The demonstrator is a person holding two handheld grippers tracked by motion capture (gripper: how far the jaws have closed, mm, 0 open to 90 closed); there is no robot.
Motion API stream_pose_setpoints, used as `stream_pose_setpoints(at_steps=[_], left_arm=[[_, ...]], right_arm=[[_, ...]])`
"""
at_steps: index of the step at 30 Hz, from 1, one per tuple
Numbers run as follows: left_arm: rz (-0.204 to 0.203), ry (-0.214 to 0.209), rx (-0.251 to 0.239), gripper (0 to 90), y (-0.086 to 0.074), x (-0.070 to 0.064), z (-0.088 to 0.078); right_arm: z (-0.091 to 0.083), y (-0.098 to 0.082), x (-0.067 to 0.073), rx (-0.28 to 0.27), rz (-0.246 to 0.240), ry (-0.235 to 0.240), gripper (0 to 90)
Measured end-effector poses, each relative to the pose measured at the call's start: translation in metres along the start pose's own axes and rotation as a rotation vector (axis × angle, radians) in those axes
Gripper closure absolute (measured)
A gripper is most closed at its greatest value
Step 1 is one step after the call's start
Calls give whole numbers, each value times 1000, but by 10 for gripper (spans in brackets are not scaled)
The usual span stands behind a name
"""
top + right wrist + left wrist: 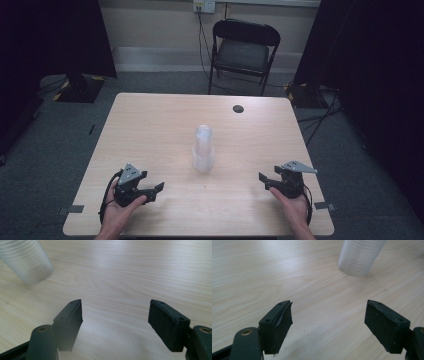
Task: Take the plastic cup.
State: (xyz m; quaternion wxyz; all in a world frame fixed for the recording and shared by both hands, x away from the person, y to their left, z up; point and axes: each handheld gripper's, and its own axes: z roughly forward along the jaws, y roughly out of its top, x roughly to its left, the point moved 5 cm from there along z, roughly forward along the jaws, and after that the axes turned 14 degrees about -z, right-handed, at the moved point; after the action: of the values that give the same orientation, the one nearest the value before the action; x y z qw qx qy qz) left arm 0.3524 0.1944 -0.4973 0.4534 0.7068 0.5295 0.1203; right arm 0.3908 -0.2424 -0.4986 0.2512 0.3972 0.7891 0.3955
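A stack of clear plastic cups [203, 149] stands upright near the middle of the wooden tabletop [150, 130], well apart from both hands. The left tongs [159, 188] rest low at the near left with jaws spread and nothing between them, and the right tongs [264, 181] sit at the near right, likewise spread and empty. Both point inward toward the stack, which shows ribbed and blurred ahead of each pair.
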Motion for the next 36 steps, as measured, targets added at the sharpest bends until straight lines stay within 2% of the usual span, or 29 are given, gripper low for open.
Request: stream_pose_setpoints(at_steps=[4,7,12,16,21,25,28,29,34,36], left_arm=[[29,-2,12,207,0,0,0],[21,-8,15,201,0,-1,2],[24,-12,21,195,0,-2,3],[34,-13,19,195,0,-5,3],[36,-10,21,196,-2,-6,0],[27,-21,35,190,-4,-7,-1],[27,-25,30,190,-3,-7,-2],[26,-24,29,190,-3,-7,-2],[22,-23,36,190,-3,-7,-1],[21,-25,35,190,-4,-7,-1]], right_arm=[[1,2,2,-10,3,15,269],[-1,5,6,-20,11,19,306],[0,11,15,-35,-28,45,329],[-2,13,23,-43,-47,95,333],[-5,22,33,-73,-83,128,332],[-8,31,41,-127,-64,201,351],[-9,39,43,-150,-85,203,349],[-9,41,44,-149,-82,210,348],[-5,51,50,-145,-132,213,358],[-5,57,52,-153,-149,198,380]])
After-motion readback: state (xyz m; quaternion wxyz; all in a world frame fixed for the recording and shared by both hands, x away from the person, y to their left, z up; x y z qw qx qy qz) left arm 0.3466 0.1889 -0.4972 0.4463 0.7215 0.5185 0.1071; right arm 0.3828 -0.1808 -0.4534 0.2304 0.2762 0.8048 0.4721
